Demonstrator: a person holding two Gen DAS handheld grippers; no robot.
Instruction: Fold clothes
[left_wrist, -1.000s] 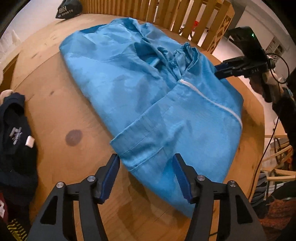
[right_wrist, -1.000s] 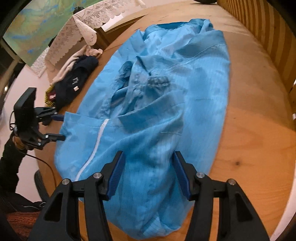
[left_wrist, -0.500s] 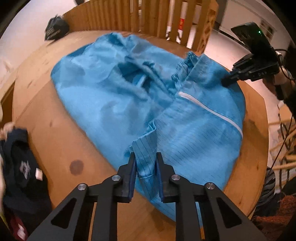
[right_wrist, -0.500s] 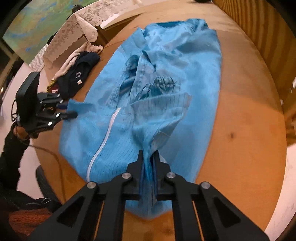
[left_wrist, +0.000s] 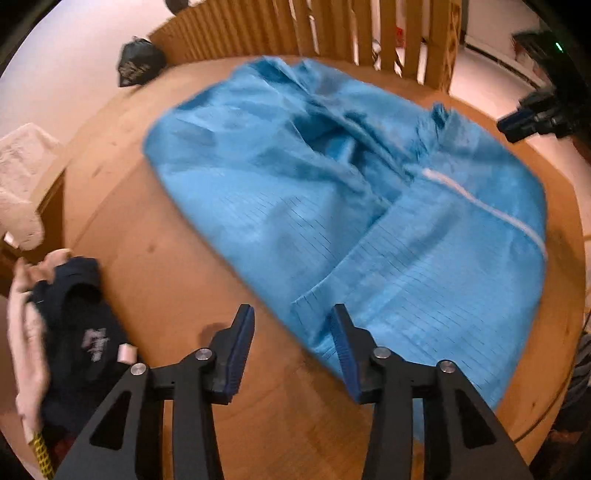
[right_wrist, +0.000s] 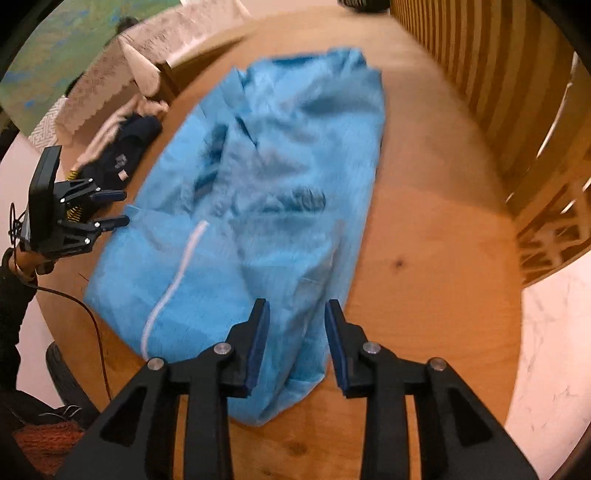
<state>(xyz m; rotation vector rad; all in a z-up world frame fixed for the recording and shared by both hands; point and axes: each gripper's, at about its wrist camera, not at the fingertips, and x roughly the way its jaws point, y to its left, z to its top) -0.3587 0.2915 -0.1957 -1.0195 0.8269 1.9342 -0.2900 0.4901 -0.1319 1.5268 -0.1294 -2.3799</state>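
Fingers (left_wrist: 247, 347) of both grippers opening, released above blue garment (left_wrist: 369, 206) on table (left_wrist: 155, 280).

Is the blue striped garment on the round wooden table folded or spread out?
Partly folded: the blue striped garment lies as a long bundle on the round wooden table, layers overlapping, still rumpled.

Black claws on both: the left gripper (left_wrist: 291, 334) and right gripper (right_wrist: 297, 334) carry ribbed blue pads (right_wrist: 258, 341) and silver screws (right_wrist: 369, 348). Behind the left one, a dark sleeve (right_wrist: 13, 295) and thin black cable (right_wrist: 88, 314).
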